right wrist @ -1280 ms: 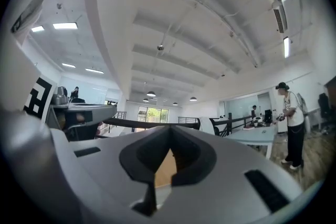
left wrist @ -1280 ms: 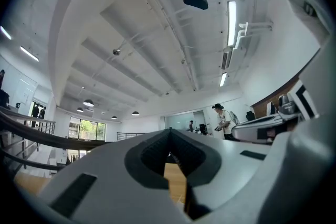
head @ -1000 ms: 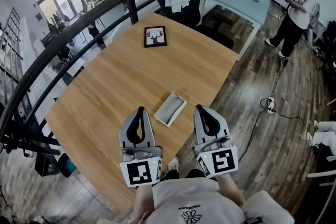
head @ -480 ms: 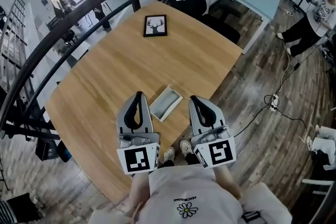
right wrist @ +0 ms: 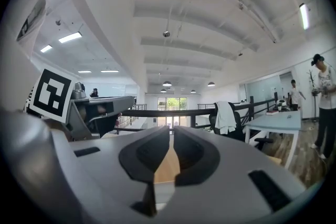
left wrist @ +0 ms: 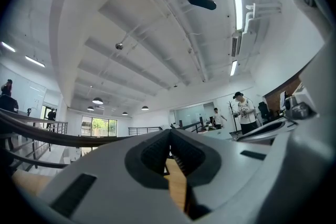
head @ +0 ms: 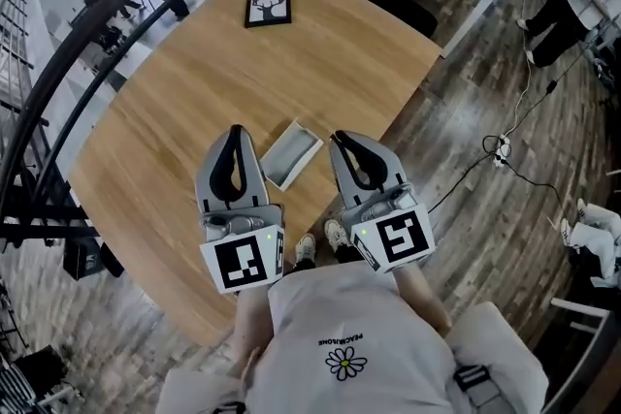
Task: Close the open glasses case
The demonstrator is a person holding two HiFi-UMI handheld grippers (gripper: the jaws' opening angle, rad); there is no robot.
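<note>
Glasses case (head: 291,153) is open on the wooden table (head: 165,111), near the person's edge, in the gap between the two grippers.

It isn't ahead of either tip. It lies beside them, to the right of the left gripper (head: 236,131) and to the left of the right gripper (head: 338,139).

The long axis runs diagonally in the head view, with the near end toward the left gripper and the far end toward the right one's tip. The far corner is just beside the right tip, and the near corner is just beside the left gripper's flank. Going by tips, right looks nearer, but it's a close call. Neither touches the case.

Jaws: both pairs are together with nothing between them. Each gripper view shows the pads meeting at the tip, with only bare wood through the slot below.

View differences:
- Only the head view shows the case, its tilt and the pale inside facing up.
- Both gripper views look roughly level across the table and miss the case.
- The right gripper view catches the left gripper's marker cube (right wrist: 50,93) off to its left, so the two sit side by side.
- The head view is too small to tell which long edge has the hinge, or where the lid is.

My read: the next move needs one gripper to swing inward and tip down onto the case, not push forward.
</note>
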